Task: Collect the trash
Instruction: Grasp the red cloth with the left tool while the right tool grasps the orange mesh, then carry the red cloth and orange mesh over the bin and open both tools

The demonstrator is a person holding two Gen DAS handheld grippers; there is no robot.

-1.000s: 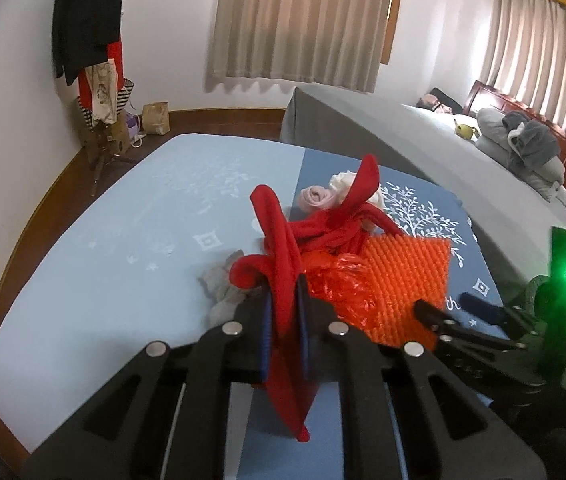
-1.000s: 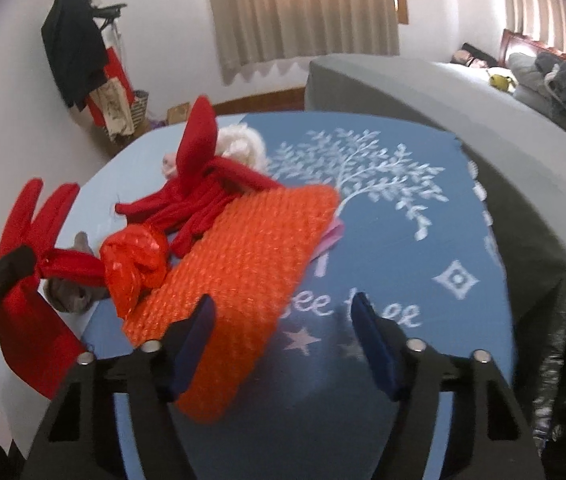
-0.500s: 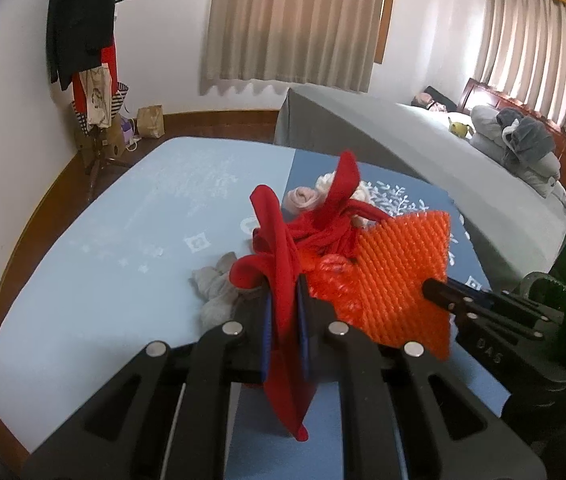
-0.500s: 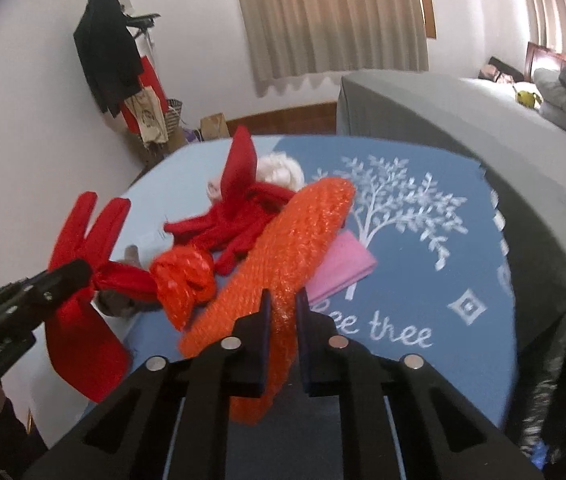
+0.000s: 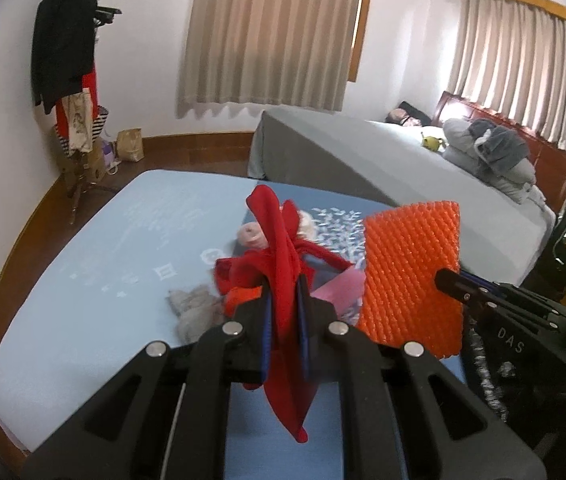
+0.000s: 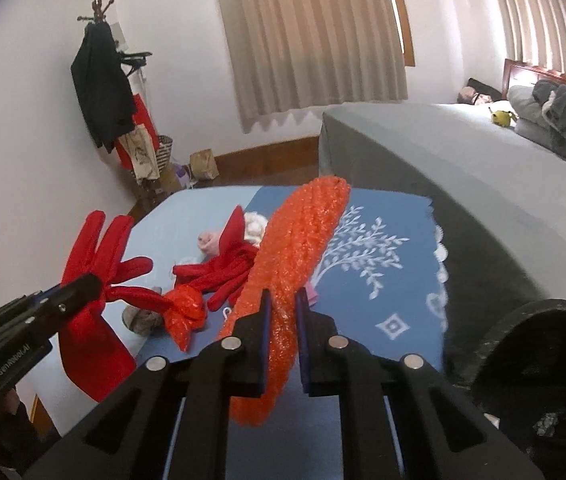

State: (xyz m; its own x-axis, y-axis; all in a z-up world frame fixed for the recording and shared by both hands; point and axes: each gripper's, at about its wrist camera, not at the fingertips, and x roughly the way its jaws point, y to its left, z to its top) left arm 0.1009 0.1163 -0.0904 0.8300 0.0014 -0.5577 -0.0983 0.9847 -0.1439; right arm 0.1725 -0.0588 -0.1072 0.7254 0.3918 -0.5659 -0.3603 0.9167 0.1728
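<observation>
My left gripper [image 5: 283, 294] is shut on a red glove [image 5: 279, 240], lifted off the blue tablecloth [image 5: 95, 264]. In the right wrist view the glove [image 6: 95, 248] hangs from the left gripper [image 6: 90, 285], one finger trailing to a crumpled red plastic bag [image 6: 185, 314]. My right gripper [image 6: 281, 300] is shut on an orange foam net sheet [image 6: 299, 248], held up on edge above the table. From the left wrist view that sheet [image 5: 411, 276] hangs flat in the right gripper [image 5: 445, 278].
A second red glove [image 6: 223, 270], pink and white balled socks [image 6: 219, 236], a grey crumpled wad [image 5: 195, 312] and a pink slip [image 5: 343, 292] lie on the cloth. A black bag [image 6: 543, 344] sits at lower right. A grey bed [image 6: 463, 168] lies behind, a coat rack [image 6: 103, 92] at left.
My right gripper closed on the orange net sheet and lifted it off the table. The left gripper rose with the red glove, pulling the red plastic bag up with it.
</observation>
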